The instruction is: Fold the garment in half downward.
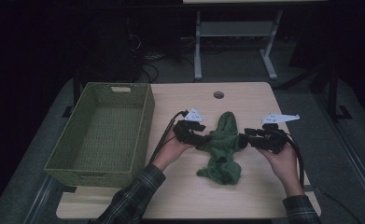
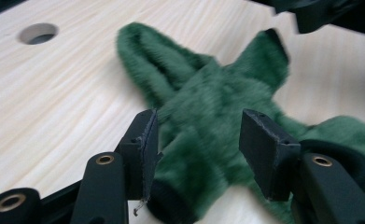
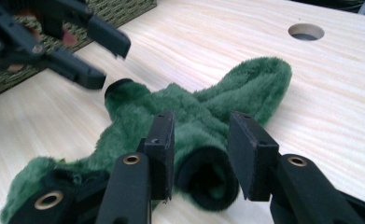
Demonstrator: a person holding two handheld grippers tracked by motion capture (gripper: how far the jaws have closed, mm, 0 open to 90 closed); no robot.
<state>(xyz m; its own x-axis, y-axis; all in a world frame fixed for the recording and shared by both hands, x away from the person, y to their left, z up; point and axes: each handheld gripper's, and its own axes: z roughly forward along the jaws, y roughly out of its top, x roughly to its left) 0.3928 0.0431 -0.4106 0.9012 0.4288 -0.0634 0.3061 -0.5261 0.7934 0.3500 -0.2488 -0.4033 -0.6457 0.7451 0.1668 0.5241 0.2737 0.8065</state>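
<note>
A green fluffy cloth (image 1: 223,147) lies crumpled on the counter (image 1: 180,196), to the right of the basket (image 1: 103,133). The left tongs (image 1: 204,140) meet the cloth at its left edge; in the left gripper view the jaws stand spread, with the cloth between them, and the pads do not press it. The right tongs (image 1: 243,138) are at the right edge, also spread around a dark-rimmed fold (image 3: 208,179), without pinching it.
</note>
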